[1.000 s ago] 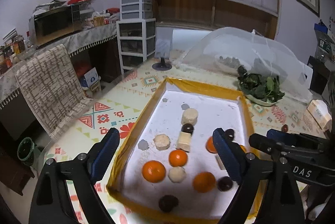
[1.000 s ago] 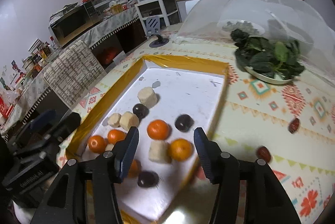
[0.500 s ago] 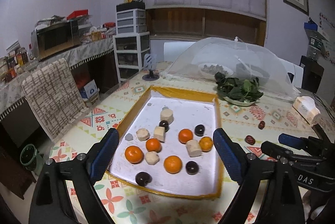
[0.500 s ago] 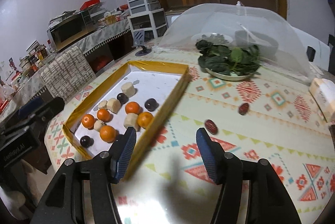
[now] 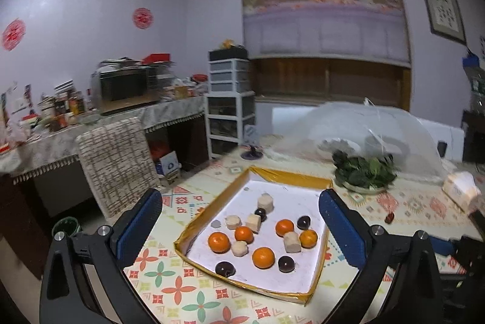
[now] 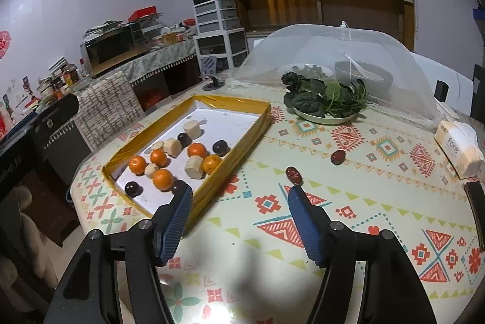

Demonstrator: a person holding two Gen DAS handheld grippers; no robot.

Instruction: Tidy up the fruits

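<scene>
1. Tray (image 5: 315, 183) on surface (image 6: 379, 202); long axis runs away from the left claw (image 5: 239, 225); oranges (image 5: 263, 257) inside.
2. Left claw opening, empty, pointing slightly downward.
3. Right claw (image 6: 241, 219) opening, empty; two dates (image 6: 294, 175) lie beyond it.

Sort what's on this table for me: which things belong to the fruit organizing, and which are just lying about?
Belongs to the job:
- yellow-rimmed tray
- oranges
- dark round fruits
- pale cut pieces
- two red dates outside the tray

Just lying about:
- plate of greens
- mesh food cover
- tissue pack
</scene>
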